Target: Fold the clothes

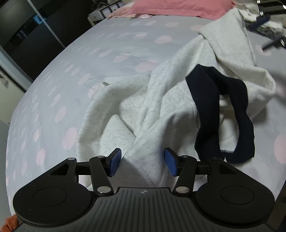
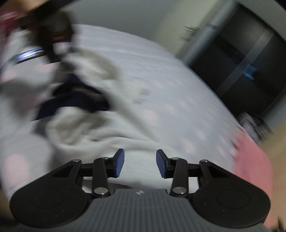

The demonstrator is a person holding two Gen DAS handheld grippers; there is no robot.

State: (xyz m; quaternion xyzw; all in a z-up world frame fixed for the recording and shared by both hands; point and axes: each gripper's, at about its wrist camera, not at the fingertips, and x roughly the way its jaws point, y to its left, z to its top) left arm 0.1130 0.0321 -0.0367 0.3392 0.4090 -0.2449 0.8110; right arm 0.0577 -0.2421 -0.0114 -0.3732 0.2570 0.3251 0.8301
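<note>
A pale grey sweatshirt (image 1: 160, 100) lies crumpled on the bed, its navy ribbed band (image 1: 207, 110) looping over it on the right. My left gripper (image 1: 143, 161) points down at the near edge of the garment. A raised fold of the grey cloth runs between its blue pads (image 1: 115, 160), which stand wide apart and do not squeeze it. The right wrist view is smeared by motion. There my right gripper (image 2: 139, 163) hangs open over the grey sweatshirt (image 2: 85, 128), nothing between its pads, with the navy band (image 2: 71, 101) further off to the left.
The bed wears a grey sheet with pink dots (image 1: 89, 62). A pink pillow (image 1: 178, 7) lies at the head, also the pink pillow (image 2: 250, 160) at the right. A dark wardrobe (image 2: 250, 62) stands beside the bed. Patterned clutter (image 1: 268, 26) sits at the upper right.
</note>
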